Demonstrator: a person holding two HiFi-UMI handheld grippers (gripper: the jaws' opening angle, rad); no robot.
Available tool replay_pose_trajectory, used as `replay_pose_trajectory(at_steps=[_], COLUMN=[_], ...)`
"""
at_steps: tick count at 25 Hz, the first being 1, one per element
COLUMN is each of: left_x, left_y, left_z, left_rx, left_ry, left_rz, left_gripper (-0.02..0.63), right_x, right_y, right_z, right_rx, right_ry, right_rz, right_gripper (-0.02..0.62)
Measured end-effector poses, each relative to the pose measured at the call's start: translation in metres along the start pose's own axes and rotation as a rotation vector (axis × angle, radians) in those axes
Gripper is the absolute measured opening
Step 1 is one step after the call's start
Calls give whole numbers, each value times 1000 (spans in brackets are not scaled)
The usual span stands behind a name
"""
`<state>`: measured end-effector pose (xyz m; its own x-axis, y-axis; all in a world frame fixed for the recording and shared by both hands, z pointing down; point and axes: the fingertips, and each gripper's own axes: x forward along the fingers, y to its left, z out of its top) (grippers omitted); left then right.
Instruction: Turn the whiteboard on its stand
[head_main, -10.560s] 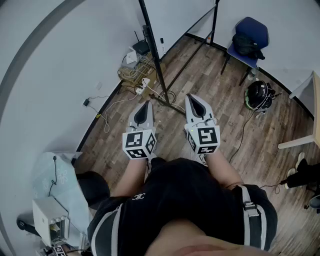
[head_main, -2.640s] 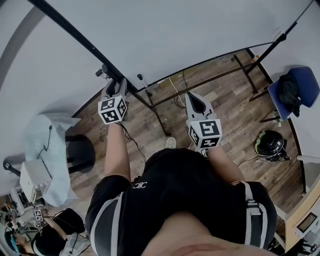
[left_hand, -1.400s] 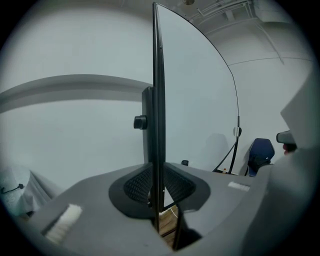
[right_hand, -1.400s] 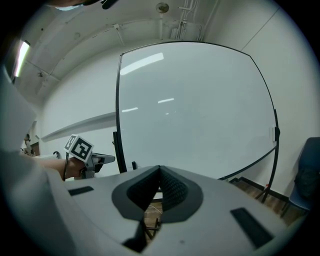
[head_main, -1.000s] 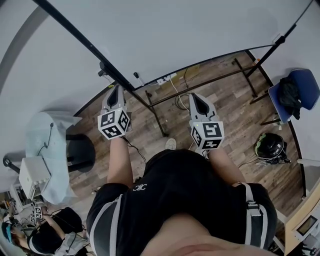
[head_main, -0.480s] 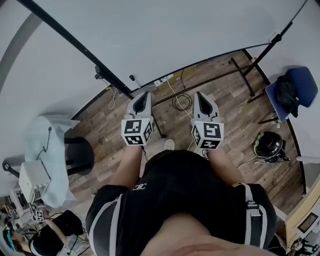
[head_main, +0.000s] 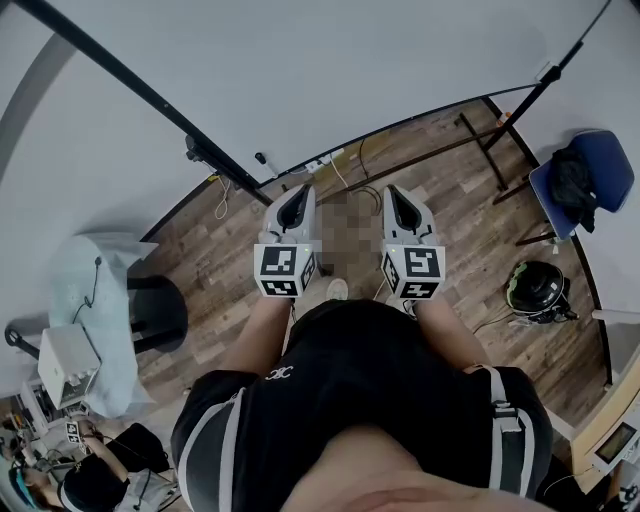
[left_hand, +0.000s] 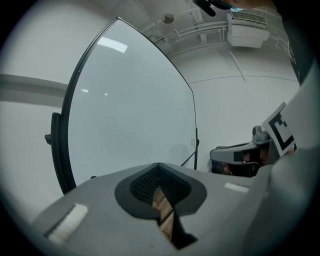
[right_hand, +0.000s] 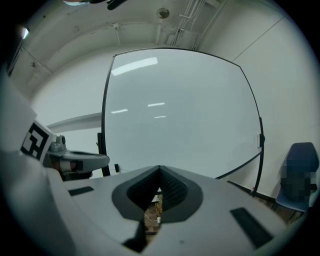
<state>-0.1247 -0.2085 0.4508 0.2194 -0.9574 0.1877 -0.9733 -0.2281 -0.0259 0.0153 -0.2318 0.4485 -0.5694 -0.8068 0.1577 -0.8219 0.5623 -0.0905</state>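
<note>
The whiteboard (head_main: 330, 70) is a big white panel in a black frame that fills the top of the head view. It hangs between two black posts, with a locking knob (head_main: 195, 150) on the left one. My left gripper (head_main: 295, 203) and right gripper (head_main: 400, 205) are side by side over the wooden floor, short of the board and touching nothing. The left gripper view shows the board (left_hand: 130, 110) edge-on, and my left gripper (left_hand: 159, 167) is shut and empty. In the right gripper view the board (right_hand: 180, 115) faces me, and my right gripper (right_hand: 160, 170) is shut and empty.
The stand's base bars (head_main: 430, 150) and loose cables (head_main: 340, 165) lie on the floor ahead. A blue chair (head_main: 575, 180) and a dark helmet (head_main: 535, 290) are on the right. A black stool (head_main: 155, 310) and cloth-covered equipment (head_main: 95, 300) stand on the left.
My left gripper has come away from the left post near the knob and moved right, level with the right gripper. The right gripper has hardly moved.
</note>
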Motion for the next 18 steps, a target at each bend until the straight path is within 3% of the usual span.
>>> replay_pose_trajectory(at_steps=[18], left_x=[6], left_y=[0], left_z=[0], left_rx=[-4], left_ry=[5], left_rz=[-9], left_gripper=[11], right_x=[4], right_y=[-2], right_z=[2], right_rx=[-4], right_ry=[-12], right_rz=[17], right_gripper=[5])
